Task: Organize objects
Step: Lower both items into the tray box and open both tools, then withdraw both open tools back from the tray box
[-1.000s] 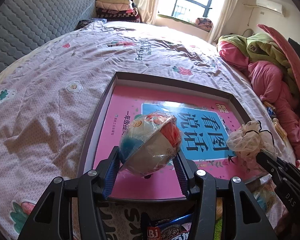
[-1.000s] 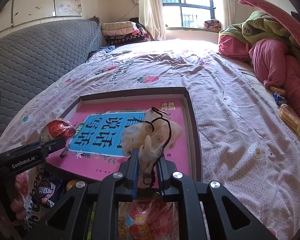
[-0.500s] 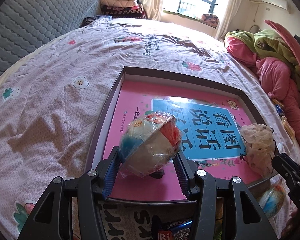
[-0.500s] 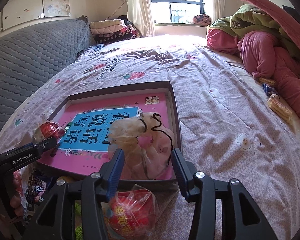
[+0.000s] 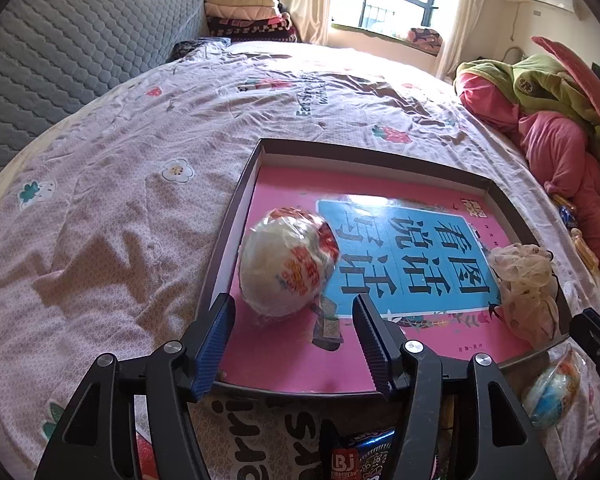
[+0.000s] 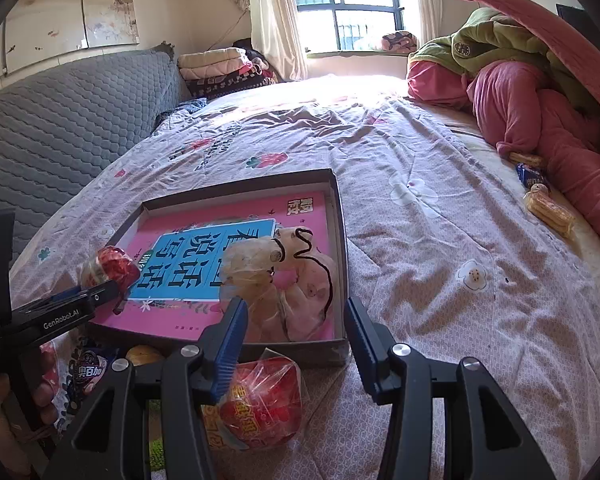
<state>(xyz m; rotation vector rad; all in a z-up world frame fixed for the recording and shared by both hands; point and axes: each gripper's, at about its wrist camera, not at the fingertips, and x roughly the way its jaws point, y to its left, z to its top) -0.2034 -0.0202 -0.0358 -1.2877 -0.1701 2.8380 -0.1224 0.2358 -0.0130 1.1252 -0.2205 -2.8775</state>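
A shallow dark box [image 5: 236,196] with a pink and blue book inside lies on the bed; it also shows in the right wrist view [image 6: 340,216]. A plastic-wrapped ball [image 5: 286,266] rests on the book at the box's near left, also seen in the right wrist view [image 6: 108,266]. My left gripper [image 5: 294,318] is open and empty just behind it. A beige mesh pouch with a black cord [image 6: 288,280] lies in the box's near right corner, also in the left wrist view [image 5: 528,280]. My right gripper [image 6: 294,322] is open and empty just behind the pouch.
A second wrapped red ball [image 6: 260,404] lies on the bedsheet under the right gripper. A dark snack packet [image 6: 94,366] sits by the box's near edge. Two snacks [image 6: 548,208] lie at right beside piled pink and green bedding [image 6: 520,92]. A grey headboard [image 5: 60,52] stands at left.
My left gripper opened and let the wrapped ball down onto the book. My right gripper opened, left the mesh pouch in the box, and drew back a little.
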